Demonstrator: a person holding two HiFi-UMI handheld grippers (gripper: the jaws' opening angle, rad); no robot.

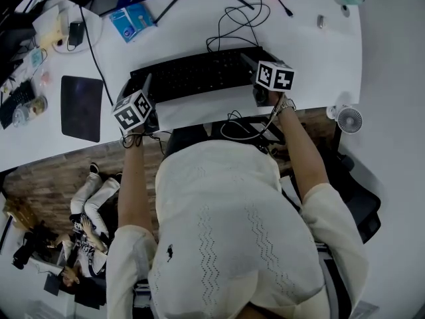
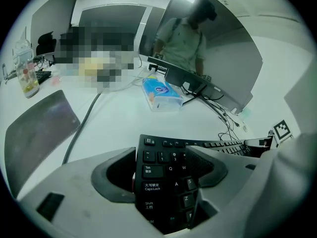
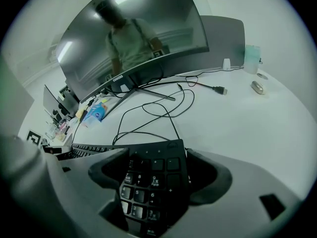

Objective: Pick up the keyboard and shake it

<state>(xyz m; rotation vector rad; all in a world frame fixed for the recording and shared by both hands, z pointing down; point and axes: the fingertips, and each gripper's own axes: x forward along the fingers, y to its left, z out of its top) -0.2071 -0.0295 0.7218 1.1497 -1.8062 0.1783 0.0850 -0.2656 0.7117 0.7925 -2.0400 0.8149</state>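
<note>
Black keyboard (image 1: pixel 192 75), mouse pad (image 1: pixel 82 107), tissue pack (image 1: pixel 131 20) nearby.

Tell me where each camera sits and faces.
Head view: on the head, facing steeply down at the desk; shirt, forearms, left tool, right tool show.
Left gripper view: on the left tool, facing along jaws shut on the keyboard's Caps Lock end.
Right gripper view: on the right tool, jaws shut on the number-pad end.
Shared: both gripper views show the monitor.

Mousepad (image 1: pixel 81 107) left of keyboard (image 1: pixel 192 75), monitor (image 3: pixel 143 38) behind it
</note>
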